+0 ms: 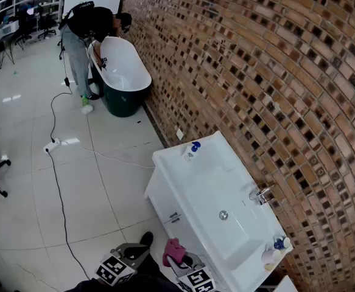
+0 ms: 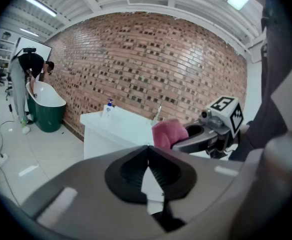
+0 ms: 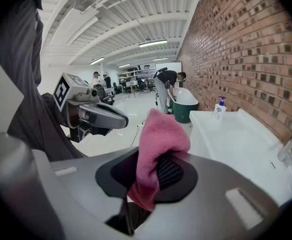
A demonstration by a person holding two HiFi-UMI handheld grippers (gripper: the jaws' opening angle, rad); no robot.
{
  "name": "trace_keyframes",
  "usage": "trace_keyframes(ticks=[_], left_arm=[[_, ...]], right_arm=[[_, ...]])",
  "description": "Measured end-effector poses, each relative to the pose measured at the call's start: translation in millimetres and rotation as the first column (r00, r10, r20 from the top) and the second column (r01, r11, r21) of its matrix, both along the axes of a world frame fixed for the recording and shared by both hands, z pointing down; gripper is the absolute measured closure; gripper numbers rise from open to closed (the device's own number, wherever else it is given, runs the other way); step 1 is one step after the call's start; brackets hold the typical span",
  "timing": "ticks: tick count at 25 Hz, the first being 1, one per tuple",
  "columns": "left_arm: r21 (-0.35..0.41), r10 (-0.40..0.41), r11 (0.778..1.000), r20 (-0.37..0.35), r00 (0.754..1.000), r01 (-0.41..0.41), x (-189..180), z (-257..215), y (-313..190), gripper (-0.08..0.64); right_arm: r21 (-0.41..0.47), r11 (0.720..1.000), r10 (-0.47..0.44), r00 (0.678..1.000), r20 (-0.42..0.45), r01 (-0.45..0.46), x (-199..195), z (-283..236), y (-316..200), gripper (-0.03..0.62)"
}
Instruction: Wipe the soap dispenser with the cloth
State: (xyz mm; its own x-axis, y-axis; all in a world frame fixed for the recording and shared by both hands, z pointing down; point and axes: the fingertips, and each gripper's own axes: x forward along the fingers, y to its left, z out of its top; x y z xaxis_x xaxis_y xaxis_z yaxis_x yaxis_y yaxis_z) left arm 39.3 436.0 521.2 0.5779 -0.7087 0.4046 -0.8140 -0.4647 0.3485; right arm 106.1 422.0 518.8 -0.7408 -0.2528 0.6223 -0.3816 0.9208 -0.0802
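The soap dispenser [image 1: 192,151], white with a blue pump, stands on the far left corner of the white sink unit [image 1: 177,163]. It also shows small in the left gripper view, soap dispenser [image 2: 107,109], and in the right gripper view, soap dispenser [image 3: 219,108]. My right gripper [image 1: 180,264] is shut on a pink cloth [image 3: 158,144], which sticks up out of the jaws; both are short of the sink's front. My left gripper [image 2: 147,166] is shut with nothing in it, beside the right one at the bottom of the head view, left gripper [image 1: 127,259].
A chrome faucet [image 1: 262,194] sits by the brick wall [image 1: 256,72]. Two small bottles [image 1: 274,251] stand on the sink's near right corner. Farther off, a person [image 1: 83,35] bends over a white and green bathtub [image 1: 122,72]. A cable [image 1: 58,181] crosses the tiled floor.
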Motion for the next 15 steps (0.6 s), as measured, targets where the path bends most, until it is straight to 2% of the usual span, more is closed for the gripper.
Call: trace_keyframes(ticks=[4, 10, 15], left_arm=[[0.013, 0.035, 0.999, 0.004, 0.999, -0.035, -0.4, -2.5, -97.3, 0.560], [0.088, 0.054, 0.995, 0.035, 0.998, -0.057, -16.9, -27.4, -236.4, 0.560], [0.078, 0.050, 0.996, 0.036, 0.998, -0.052, -36.2, -27.6, -292.5, 0.560]], right_arm=[[0.047, 0.999, 0.013, 1.000, -0.006, -0.013, -4.7, -8.3, -99.6, 0.518], [0.040, 0.994, 0.104, 0.994, -0.017, -0.103, -5.7, -4.8, -240.9, 0.518], [0.078, 0.992, 0.100, 0.992, -0.071, -0.095, -21.5, -4.2, -325.2, 0.518]])
